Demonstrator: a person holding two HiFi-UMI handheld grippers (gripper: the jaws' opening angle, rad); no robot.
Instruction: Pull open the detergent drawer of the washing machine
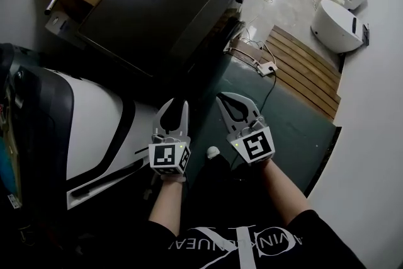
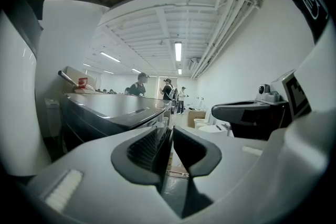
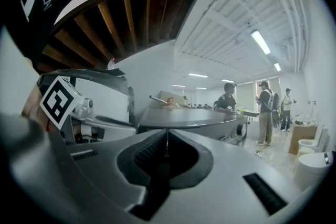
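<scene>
Washing machine (image 1: 164, 9) stands ahead of both grippers, well apart from them; drawer not discernible. Left gripper (image 1: 177, 103) jaws slightly apart, empty. Right gripper (image 1: 230, 98) jaws together, empty.

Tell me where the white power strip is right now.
Head view, right of centre: the power strip lies between the dark-topped machine and the wooden slats, ahead of the right gripper.
</scene>
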